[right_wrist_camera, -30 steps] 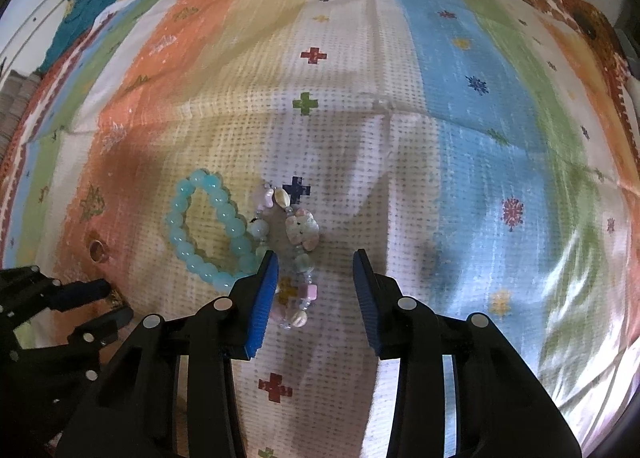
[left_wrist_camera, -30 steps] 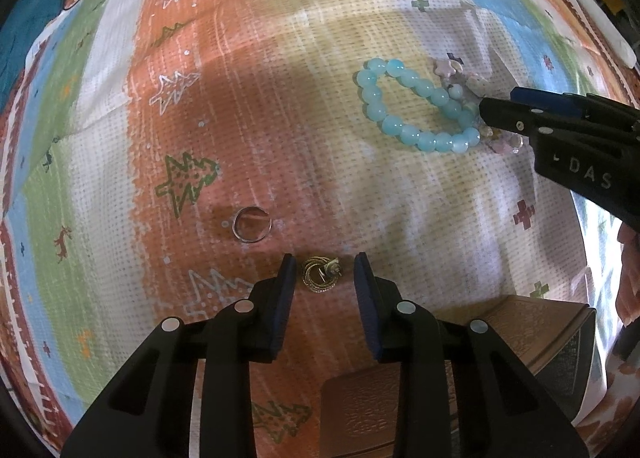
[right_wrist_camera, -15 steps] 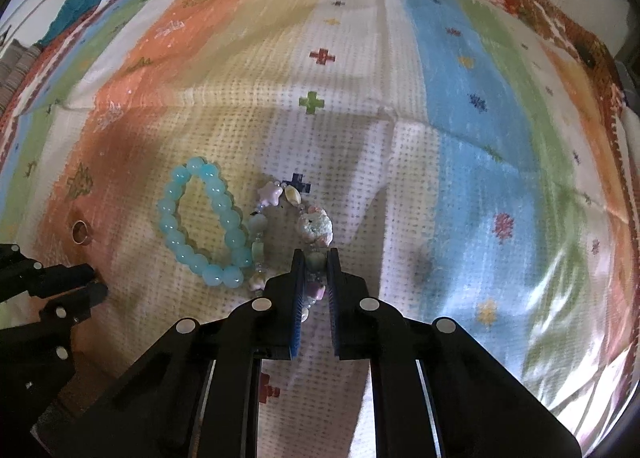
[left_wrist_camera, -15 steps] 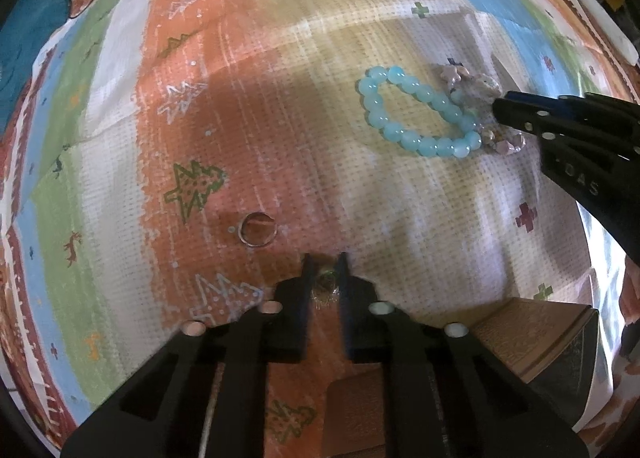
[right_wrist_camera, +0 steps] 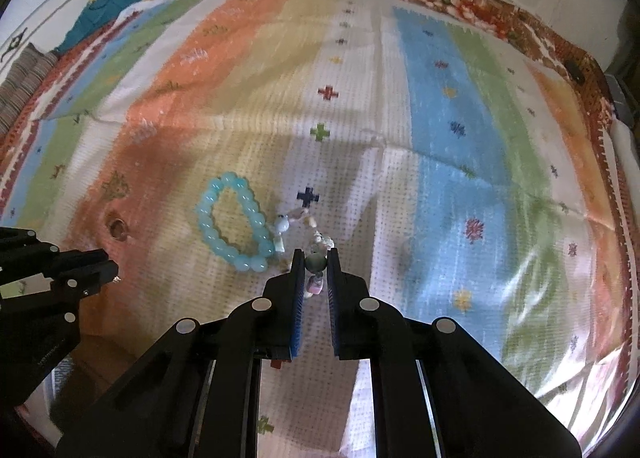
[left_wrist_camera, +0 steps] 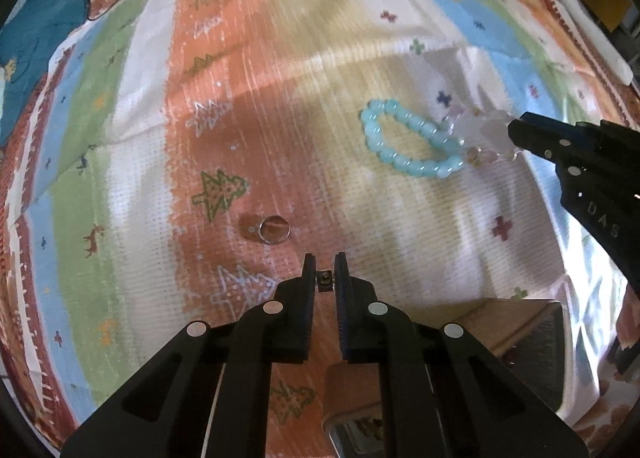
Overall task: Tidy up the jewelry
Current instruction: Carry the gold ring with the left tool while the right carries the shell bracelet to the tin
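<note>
While pinching down to a narrow gap, holds a small gold ornament (left_wrist_camera: 324, 281) at the very tips of the left gripper (left_wrist_camera: 324, 278), low over the orange stripe of the striped cloth (left_wrist_camera: 280, 57). Cannot tell whether lifted clear or touching the fabric. Taken at the tips, probably to avoid losing so small a piece deeper between the pads.

Much the same with the right gripper (right_wrist_camera: 316, 270): closed narrow on the mixed-bead bracelet (right_wrist_camera: 282, 223), gripped across one dark round bead, with the rest of the strand trailing away to the far left, down toward the cloth. Seized by a single bead rather than scooped, likely to let the loop hang free and come away without bunching.

Lies touching or very nearly touching the turquoise bracelet (right_wrist_camera: 208, 225), flat on the cloth just to the left. Worth watching: could drag that loop along on the way up.

Not yet handled: a thin silver ring (left_wrist_camera: 273, 229), flat on the orange stripe, just beyond and to the left of the left gripper's tips.

Near and to the right of the left gripper: a wooden box (left_wrist_camera: 500, 322), presumably meant to receive all four pieces. Too dark inside to read.

Judged early in the task. Next, probably: bring both held pieces near, toward the box, ornament first as the closer one, releasing low to prevent bouncing.
</note>
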`<state>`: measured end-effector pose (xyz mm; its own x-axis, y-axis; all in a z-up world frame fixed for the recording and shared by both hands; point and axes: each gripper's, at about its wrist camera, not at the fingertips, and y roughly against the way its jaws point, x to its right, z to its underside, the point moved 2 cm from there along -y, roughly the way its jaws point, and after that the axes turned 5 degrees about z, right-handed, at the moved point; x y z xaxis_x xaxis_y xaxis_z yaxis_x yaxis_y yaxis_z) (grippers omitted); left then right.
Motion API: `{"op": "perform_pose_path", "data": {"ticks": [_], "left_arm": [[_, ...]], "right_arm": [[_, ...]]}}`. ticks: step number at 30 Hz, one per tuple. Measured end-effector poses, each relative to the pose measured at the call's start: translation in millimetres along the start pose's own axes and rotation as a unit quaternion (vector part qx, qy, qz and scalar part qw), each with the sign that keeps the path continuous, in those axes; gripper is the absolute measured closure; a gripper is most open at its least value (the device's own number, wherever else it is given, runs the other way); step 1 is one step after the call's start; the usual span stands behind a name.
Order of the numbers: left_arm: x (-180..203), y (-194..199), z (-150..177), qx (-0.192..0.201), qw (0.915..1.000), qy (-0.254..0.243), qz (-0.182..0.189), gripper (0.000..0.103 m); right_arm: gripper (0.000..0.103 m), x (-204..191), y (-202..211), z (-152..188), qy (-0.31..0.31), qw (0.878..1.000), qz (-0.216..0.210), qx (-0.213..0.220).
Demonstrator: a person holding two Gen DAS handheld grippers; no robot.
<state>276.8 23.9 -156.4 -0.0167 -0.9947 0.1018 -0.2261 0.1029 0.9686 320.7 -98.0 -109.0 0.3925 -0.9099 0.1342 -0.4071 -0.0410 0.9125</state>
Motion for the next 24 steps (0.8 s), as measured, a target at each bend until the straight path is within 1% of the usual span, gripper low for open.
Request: {"op": "perform_pose_path", "data": {"ticks": [5, 12, 14, 18, 21, 24], "left_arm": [[-3.5, 25.7, 5.5, 0.023, 0.9997, 0.004, 0.003, 0.094], [10.9, 58.6, 11.0, 0.064, 0.9979, 0.002, 0.011, 0.094], [16.2, 72.2, 14.4, 0.078, 0.9968, 0.001, 0.019, 0.094], [26.3, 90.5, 23.2, 0.095, 0.9949, -0.010, 0.031, 0.094], [34.2, 103.1, 32.7, 0.109, 0.9934, -0.018, 0.030, 0.094], [38.1, 109.7, 40.2, 0.116, 0.9925, -0.021, 0.033, 0.094]], "right_arm": [[0.091, -3.7, 16.0, 0.7, 0.005, 1.000, -0.001, 0.016], [0.091, -4.5, 48.2, 4.1, -0.001, 0.999, -0.004, 0.051], [0.091, -5.2, 56.8, 6.9, -0.002, 0.998, -0.007, 0.060], [0.091, -7.9, 77.0, 11.9, 0.000, 0.997, -0.015, 0.079], [0.091, -12.1, 90.7, 16.3, 0.003, 0.996, -0.021, 0.091], [0.091, -15.9, 101.6, 21.4, 0.005, 0.995, -0.031, 0.100]]}}
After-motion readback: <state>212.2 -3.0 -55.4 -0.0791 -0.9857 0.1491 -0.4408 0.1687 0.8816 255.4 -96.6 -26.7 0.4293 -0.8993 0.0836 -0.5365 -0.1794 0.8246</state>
